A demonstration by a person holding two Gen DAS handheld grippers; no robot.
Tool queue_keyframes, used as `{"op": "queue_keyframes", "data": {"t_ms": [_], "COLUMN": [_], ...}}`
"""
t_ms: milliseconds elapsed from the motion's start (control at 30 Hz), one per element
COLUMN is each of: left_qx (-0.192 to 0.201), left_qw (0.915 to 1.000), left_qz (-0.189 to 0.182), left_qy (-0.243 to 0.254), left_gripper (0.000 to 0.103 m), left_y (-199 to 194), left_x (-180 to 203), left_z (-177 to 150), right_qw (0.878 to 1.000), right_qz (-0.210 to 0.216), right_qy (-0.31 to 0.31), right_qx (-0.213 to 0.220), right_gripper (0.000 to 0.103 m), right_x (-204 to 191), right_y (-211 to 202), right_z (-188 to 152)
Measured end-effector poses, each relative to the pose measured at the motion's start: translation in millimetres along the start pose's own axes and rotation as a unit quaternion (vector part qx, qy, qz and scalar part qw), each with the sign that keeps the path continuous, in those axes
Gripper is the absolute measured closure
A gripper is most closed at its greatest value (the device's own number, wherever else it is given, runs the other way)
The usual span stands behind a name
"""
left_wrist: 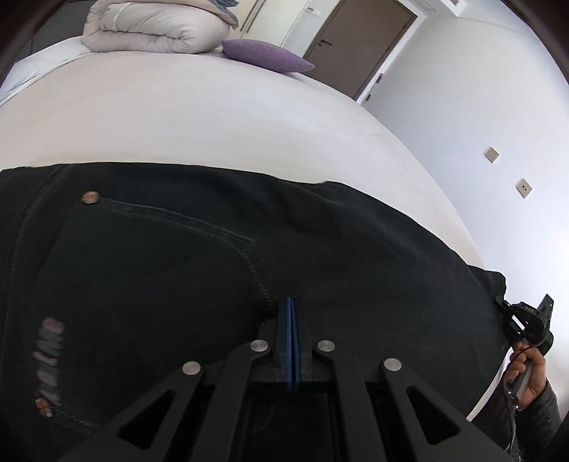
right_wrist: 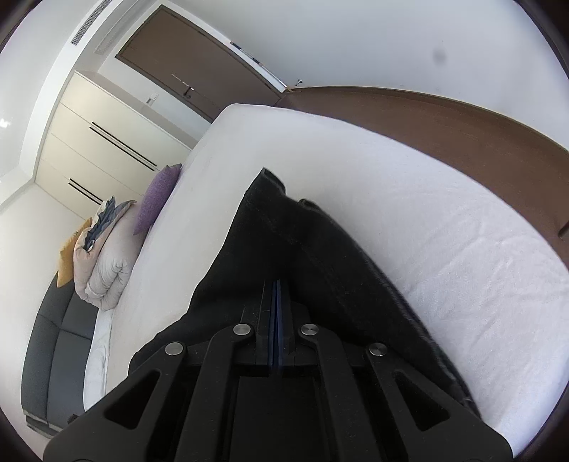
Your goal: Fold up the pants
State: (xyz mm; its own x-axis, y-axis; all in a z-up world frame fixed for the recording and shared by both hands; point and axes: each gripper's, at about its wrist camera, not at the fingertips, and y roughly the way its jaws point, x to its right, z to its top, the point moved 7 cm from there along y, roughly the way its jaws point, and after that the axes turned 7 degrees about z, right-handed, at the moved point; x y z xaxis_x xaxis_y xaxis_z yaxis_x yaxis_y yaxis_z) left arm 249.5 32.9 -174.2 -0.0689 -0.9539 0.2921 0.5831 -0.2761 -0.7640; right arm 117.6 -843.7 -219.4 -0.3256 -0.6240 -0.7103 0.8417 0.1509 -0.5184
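Observation:
Black denim pants [left_wrist: 170,270] lie across the white bed [left_wrist: 213,121], with a rivet and curved pocket seam showing on the left. My left gripper [left_wrist: 291,302] has its blue pads pressed together at the pants' near edge, apparently pinching the cloth. In the right wrist view the pants [right_wrist: 284,231] stretch away over the bed [right_wrist: 426,220]. My right gripper [right_wrist: 276,284] is shut with its pads together on the dark cloth. The right gripper [left_wrist: 526,320] also shows in the left wrist view, at the pants' right end, held by a hand.
A folded duvet [left_wrist: 153,28] and a purple cushion [left_wrist: 266,57] lie at the bed's far end. A brown door [left_wrist: 359,42] and white wall lie beyond. The right wrist view shows a wardrobe [right_wrist: 99,142], a dark sofa [right_wrist: 53,341] and the brown bed frame [right_wrist: 462,124].

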Motion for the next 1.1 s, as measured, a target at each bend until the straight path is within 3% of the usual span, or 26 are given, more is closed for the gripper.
{"op": "queue_keyframes", "data": {"t_ms": [33, 100, 167, 200, 267, 300, 367, 500, 567, 700, 900, 967, 1067, 1100], "left_qx": [0.008, 0.009, 0.018, 0.022, 0.028, 0.028, 0.028, 0.012, -0.003, -0.006, -0.016, -0.016, -0.015, -0.014], "left_qw": [0.9996, 0.9996, 0.9990, 0.9988, 0.9988, 0.9990, 0.9992, 0.9990, 0.9986, 0.9973, 0.9983, 0.9982, 0.9987, 0.9987], "left_qz": [0.025, 0.011, 0.026, 0.033, 0.037, 0.034, 0.026, 0.004, -0.003, 0.011, -0.005, -0.007, -0.014, -0.017], "left_qy": [-0.002, -0.026, -0.031, -0.027, -0.016, -0.009, 0.010, 0.044, 0.053, 0.072, 0.055, 0.057, 0.047, 0.045], "left_gripper": [0.099, 0.099, 0.100, 0.099, 0.098, 0.092, 0.082, 0.060, 0.060, 0.057, 0.057, 0.057, 0.057, 0.057], "left_y": [-7.0, -14.4, -23.3, -26.6, -30.4, -30.3, -27.6, -13.6, -2.4, 7.1, 12.9, 13.6, 14.0, 14.1], "left_x": [-13.2, -27.0, -32.4, -29.1, -12.9, -3.2, 22.0, 71.7, 89.9, 100.5, 99.2, 95.1, 90.2, 90.1], "left_z": [1.3, 2.2, 3.5, 3.9, 3.5, 3.1, 3.2, -4.3, -11.6, -21.0, -20.8, -22.3, -22.3, -22.6], "right_qw": [1.000, 0.999, 0.998, 0.998, 0.999, 0.998, 0.998, 0.996, 0.992, 0.991, 0.982, 0.980, 0.977, 0.976], "right_qz": [0.002, 0.006, 0.012, 0.010, 0.006, 0.008, 0.011, 0.021, 0.015, 0.023, 0.074, 0.090, 0.097, 0.094], "right_qy": [-0.005, -0.024, -0.038, -0.038, -0.025, -0.014, 0.024, 0.088, 0.122, 0.131, 0.172, 0.180, 0.190, 0.195], "right_qx": [0.010, 0.035, 0.042, 0.041, 0.044, 0.055, 0.061, 0.020, -0.001, 0.015, 0.002, -0.003, 0.000, 0.001], "right_gripper": [0.098, 0.098, 0.091, 0.077, 0.031, 0.029, 0.029, 0.029, 0.031, 0.031, 0.043, 0.049, 0.073, 0.076], "right_x": [-6.3, -19.0, -27.8, -29.5, -25.3, -21.2, -9.8, -0.9, 10.1, 5.5, -17.1, -24.9, -25.1, -23.5], "right_y": [-9.5, -35.3, -58.1, -66.8, -87.3, -96.7, -106.5, -90.3, -77.1, -72.0, -35.4, -23.1, -6.0, -2.6], "right_z": [3.3, 13.1, 17.7, 17.2, 10.1, 6.0, -6.5, -42.7, -58.4, -65.1, -81.9, -83.2, -81.7, -81.2]}}
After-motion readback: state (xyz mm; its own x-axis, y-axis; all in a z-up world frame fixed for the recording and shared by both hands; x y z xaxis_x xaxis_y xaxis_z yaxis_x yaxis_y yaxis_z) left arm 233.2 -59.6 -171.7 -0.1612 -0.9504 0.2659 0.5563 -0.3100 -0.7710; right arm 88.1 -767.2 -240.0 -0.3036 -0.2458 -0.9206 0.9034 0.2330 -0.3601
